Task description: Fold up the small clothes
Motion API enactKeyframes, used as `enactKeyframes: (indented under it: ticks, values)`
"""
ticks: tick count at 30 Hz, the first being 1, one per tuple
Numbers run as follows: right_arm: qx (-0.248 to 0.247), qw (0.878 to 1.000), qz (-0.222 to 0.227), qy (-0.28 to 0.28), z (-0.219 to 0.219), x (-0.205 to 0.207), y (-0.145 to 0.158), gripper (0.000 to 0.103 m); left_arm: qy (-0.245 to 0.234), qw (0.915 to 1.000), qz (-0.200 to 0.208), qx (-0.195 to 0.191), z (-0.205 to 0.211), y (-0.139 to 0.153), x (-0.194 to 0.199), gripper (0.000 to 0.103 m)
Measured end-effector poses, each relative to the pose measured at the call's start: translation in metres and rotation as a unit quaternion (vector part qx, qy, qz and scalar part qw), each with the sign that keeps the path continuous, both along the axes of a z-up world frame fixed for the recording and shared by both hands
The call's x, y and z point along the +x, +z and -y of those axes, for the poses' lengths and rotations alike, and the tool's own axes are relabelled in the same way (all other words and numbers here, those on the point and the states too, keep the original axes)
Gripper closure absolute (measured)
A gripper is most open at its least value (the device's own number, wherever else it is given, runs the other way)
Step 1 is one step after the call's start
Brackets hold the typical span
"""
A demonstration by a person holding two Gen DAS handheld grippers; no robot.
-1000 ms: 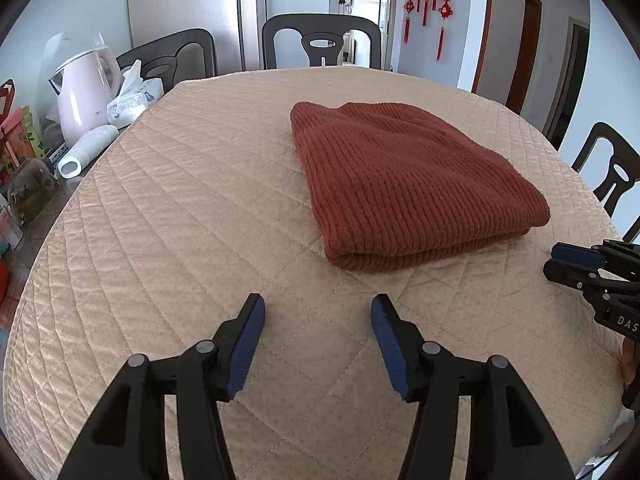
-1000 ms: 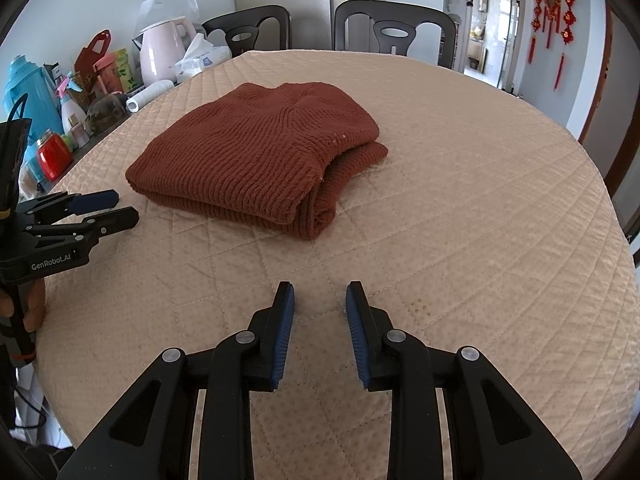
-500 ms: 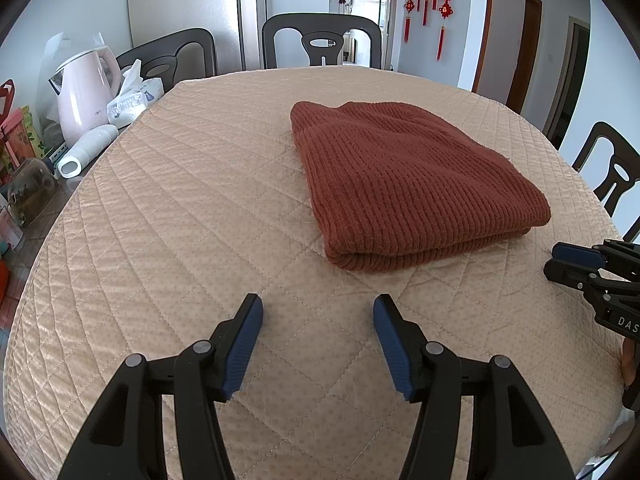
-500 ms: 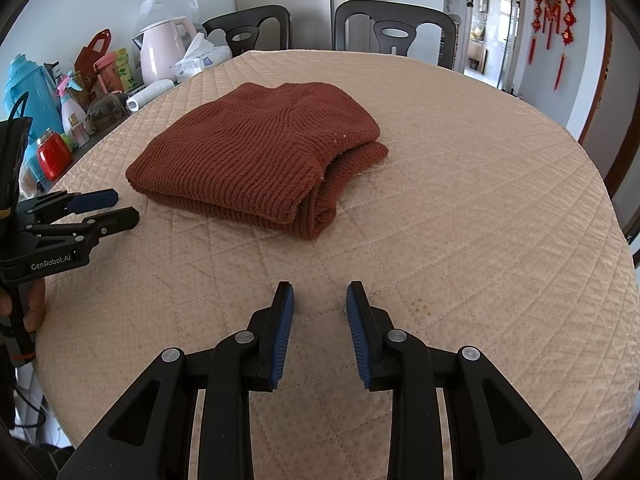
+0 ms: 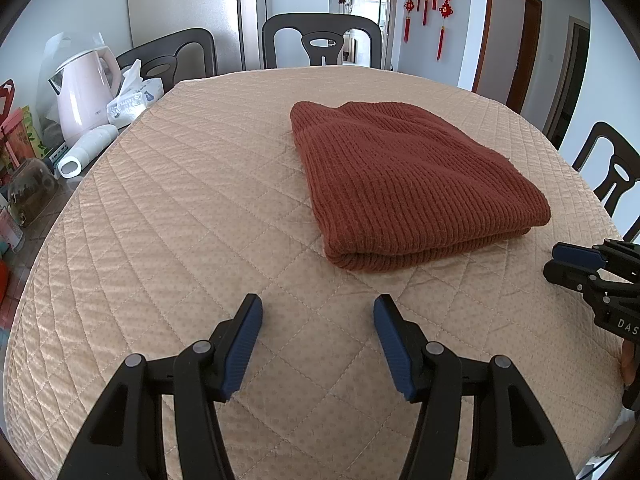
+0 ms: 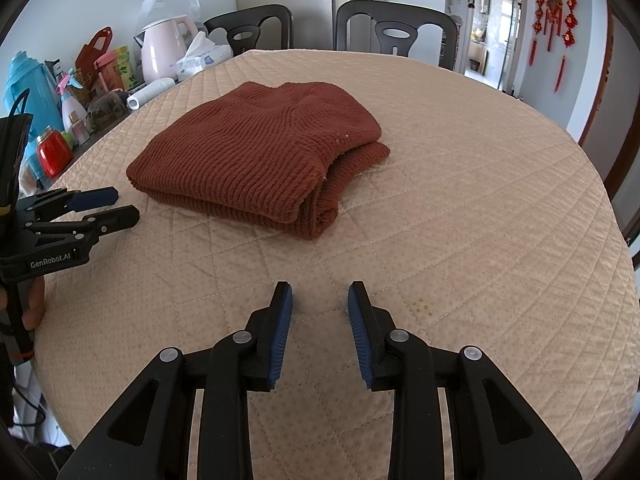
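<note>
A rust-red knitted sweater (image 5: 404, 178) lies folded into a thick rectangle on the quilted beige table cover (image 5: 180, 208); it also shows in the right wrist view (image 6: 256, 160). My left gripper (image 5: 318, 308) is open and empty, hovering above the cover short of the sweater's near folded edge. My right gripper (image 6: 320, 294) is open with a narrower gap and empty, in front of the sweater's near corner. Each gripper shows in the other's view, the right one (image 5: 576, 264) at the right edge and the left one (image 6: 96, 206) at the left.
A pink kettle (image 5: 84, 92), a tissue pack (image 5: 132, 100) and a white cylinder (image 5: 86, 152) stand at the table's left edge. Bottles and jars (image 6: 52, 120) crowd beside them. Dark chairs (image 5: 320, 44) ring the round table.
The left gripper has drawn back a little toward me. The right gripper and the sweater have not moved.
</note>
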State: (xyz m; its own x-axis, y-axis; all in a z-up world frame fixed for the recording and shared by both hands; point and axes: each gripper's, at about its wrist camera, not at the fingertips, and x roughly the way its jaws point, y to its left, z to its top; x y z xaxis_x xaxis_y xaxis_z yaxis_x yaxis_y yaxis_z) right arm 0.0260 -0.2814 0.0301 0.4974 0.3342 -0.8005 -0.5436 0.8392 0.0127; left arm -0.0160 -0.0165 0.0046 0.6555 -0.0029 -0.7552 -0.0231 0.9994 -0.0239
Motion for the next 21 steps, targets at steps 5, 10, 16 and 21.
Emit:
enactKeyframes:
  ticks: [5, 10, 16, 21]
  values:
    - [0.000, 1.000, 0.000, 0.000, 0.0000, 0.0000, 0.0000, 0.073, 0.000, 1.0000, 0.000, 0.000, 0.0000, 0.0000, 0.0000, 0.042]
    - [0.000, 1.000, 0.000, 0.000, 0.0000, 0.0000, 0.0002, 0.072, 0.000, 1.0000, 0.000, 0.000, 0.0002, 0.0001, 0.0000, 0.042]
    - [0.000, 1.000, 0.000, 0.000, -0.0001, -0.0001, 0.0003, 0.072, 0.000, 1.0000, 0.000, 0.000, -0.0001, -0.0005, 0.0002, 0.042]
    - [-0.001, 1.000, 0.000, 0.000, -0.0003, -0.0004, 0.0003, 0.072, 0.000, 1.0000, 0.000, 0.000, -0.0002, -0.0006, 0.0002, 0.042]
